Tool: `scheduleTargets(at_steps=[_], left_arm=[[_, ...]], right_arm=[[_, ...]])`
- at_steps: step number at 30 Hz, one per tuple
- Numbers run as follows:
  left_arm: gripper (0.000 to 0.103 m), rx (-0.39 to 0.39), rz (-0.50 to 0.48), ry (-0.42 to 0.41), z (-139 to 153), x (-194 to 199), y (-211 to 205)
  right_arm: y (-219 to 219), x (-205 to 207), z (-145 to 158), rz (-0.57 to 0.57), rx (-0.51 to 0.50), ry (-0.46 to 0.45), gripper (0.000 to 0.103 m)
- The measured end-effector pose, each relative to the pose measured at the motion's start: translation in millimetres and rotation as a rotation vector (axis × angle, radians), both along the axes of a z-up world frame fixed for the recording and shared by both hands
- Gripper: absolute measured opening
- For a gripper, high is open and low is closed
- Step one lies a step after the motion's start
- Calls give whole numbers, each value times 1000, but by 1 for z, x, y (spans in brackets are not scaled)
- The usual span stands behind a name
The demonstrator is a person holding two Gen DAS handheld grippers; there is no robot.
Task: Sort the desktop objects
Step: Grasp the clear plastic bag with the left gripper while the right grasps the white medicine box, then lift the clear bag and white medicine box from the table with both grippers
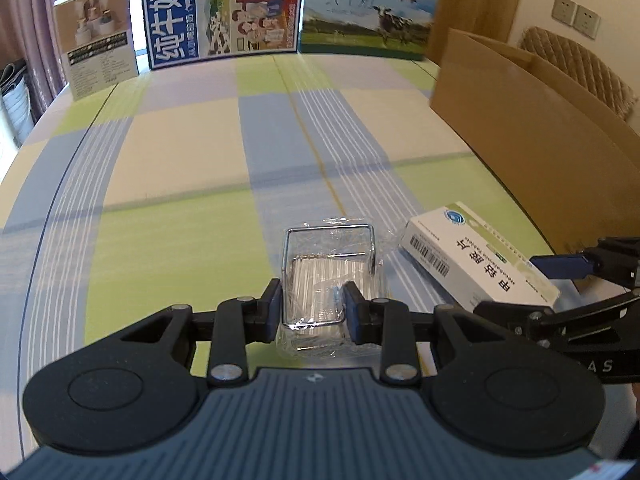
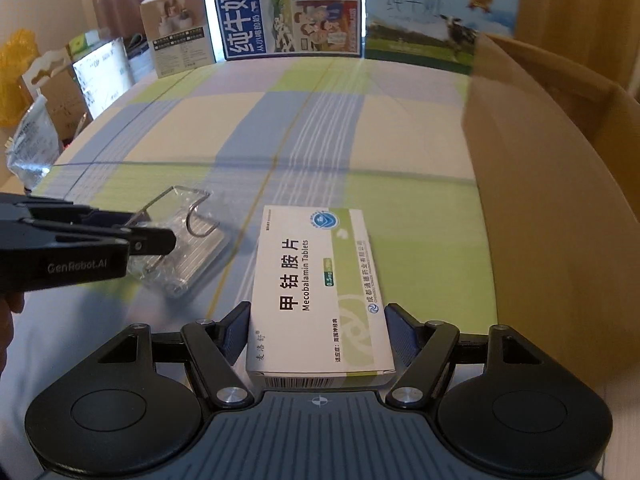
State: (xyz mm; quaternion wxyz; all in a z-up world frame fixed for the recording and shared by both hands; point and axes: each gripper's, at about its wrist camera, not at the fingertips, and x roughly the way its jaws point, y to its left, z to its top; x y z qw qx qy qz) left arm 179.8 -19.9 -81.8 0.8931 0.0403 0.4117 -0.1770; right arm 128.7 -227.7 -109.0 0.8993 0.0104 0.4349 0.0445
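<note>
1. We see the left gripper low over the checked tablecloth, its pads set narrowly at either side of a clear plastic packet with a wire hook. The pads sit at the packet's edges; whether they press it we cannot tell.
2. The packet lies flat on the cloth, its long axis running along the gripper's fingers, wire loop at the far end.
3. We see the right gripper spread wide around the near end of a white and green medicine box. A pad stands just beside each long edge; contact is unclear.
4. The box lies flat, label up, long axis running away from the right camera towards the far edge, barcode end nearest the gripper.
5. Box and packet lie side by side near the front of the table, the box to the right of the packet.
6. An open cardboard carton stands right of the box; milk cartons line the far edge.
</note>
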Motion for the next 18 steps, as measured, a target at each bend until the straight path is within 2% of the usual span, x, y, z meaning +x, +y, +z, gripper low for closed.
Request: scheduleTargets(at_steps=[4, 6, 8, 12, 18], left_arm=[[28, -6, 31, 5, -10, -30, -1], [30, -7, 54, -22, -13, -40, 1], [31, -2, 73, -44, -13, -48, 1], [32, -17, 90, -54, -14, -54, 1], [41, -29, 100, -51, -17, -51, 3]], right_arm=[[-1, -26, -2, 9, 10, -54, 69], [-2, -30, -5, 0, 9, -50, 78], [-3, -33, -8, 6, 6, -52, 82], [1, -34, -10, 45, -40, -96, 82], [-4, -35, -16, 26, -18, -92, 83]])
